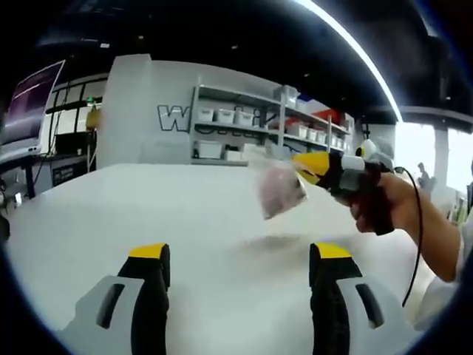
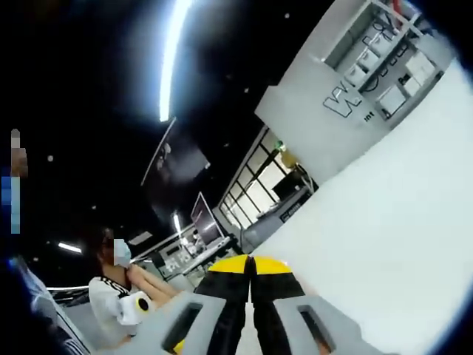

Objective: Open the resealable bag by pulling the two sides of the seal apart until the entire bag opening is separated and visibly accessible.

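White and broad, the desk [image 1: 148, 207] runs back toward a grey wall with large lettering and a rack of shelves [image 1: 251, 129] stacked with pale bins. Closest to me, the left hand-held gripper [image 1: 240, 259] hovers low over the desk with its two yellow-tipped jaws spread wide apart, nothing between them. Beyond it, on the far right side, a person's hand [image 1: 384, 207] grips the right hand-held gripper [image 1: 299, 166], whose yellow jaws pinch the resealable bag [image 1: 279, 186] at its upper edge. That bag hangs blurred in the air, clear with something pinkish inside, above a soft shadow on the desk and well apart from the left jaws. From the right gripper view, the right hand-held gripper [image 2: 251, 268] shows its jaws pressed close together, tilted over the desk's surface [image 2: 384, 222]. Further back a seated person in a white top [image 2: 111, 292] sits near monitors, under a long ceiling light [image 2: 171, 59].
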Motion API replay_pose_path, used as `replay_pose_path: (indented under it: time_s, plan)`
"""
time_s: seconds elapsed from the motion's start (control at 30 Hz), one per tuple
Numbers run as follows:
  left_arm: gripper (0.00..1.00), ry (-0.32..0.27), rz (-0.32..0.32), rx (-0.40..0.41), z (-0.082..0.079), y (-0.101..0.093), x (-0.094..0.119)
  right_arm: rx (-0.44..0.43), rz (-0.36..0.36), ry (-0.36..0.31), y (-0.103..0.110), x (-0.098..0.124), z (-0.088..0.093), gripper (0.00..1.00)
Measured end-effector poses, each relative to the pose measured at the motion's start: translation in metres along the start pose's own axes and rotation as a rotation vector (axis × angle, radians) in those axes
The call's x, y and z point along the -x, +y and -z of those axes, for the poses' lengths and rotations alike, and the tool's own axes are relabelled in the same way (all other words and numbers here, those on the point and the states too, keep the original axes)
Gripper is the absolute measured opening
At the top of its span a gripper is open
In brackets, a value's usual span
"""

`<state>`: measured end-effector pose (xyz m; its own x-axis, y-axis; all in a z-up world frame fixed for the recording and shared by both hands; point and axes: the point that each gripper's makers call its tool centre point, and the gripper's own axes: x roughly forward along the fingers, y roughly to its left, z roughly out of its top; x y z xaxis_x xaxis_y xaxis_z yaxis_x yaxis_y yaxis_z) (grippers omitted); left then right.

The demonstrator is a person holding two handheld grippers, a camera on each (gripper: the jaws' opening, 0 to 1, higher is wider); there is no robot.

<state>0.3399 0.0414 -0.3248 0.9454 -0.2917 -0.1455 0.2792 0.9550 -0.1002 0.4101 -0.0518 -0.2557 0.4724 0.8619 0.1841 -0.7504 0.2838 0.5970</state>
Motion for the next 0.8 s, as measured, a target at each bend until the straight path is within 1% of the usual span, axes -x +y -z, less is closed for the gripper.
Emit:
replay_pose_path:
  time_s: [0.13, 0.3, 0.5, 0.67, 0.8]
  plan:
    - [0.74, -0.001, 0.014, 0.003, -0.001, -0.004, 0.001, -0.002, -0.003, 0.011, 0.003, 0.001, 0.008, 0.00]
    - [0.64, -0.004, 0.046, 0.020, -0.001, -0.008, 0.004, -0.012, -0.009, 0.016, 0.005, 0.003, 0.013, 0.00]
    - [0.60, -0.017, 0.067, 0.031, -0.006, -0.013, 0.006, -0.020, -0.024, 0.020, 0.015, 0.004, 0.019, 0.00]
    - [0.59, -0.023, 0.070, 0.039, -0.008, -0.015, 0.008, -0.015, -0.026, 0.023, 0.019, 0.004, 0.022, 0.00]
    - [0.56, -0.036, 0.093, 0.061, -0.010, -0.022, 0.011, -0.005, -0.026, 0.021, 0.022, 0.006, 0.028, 0.00]
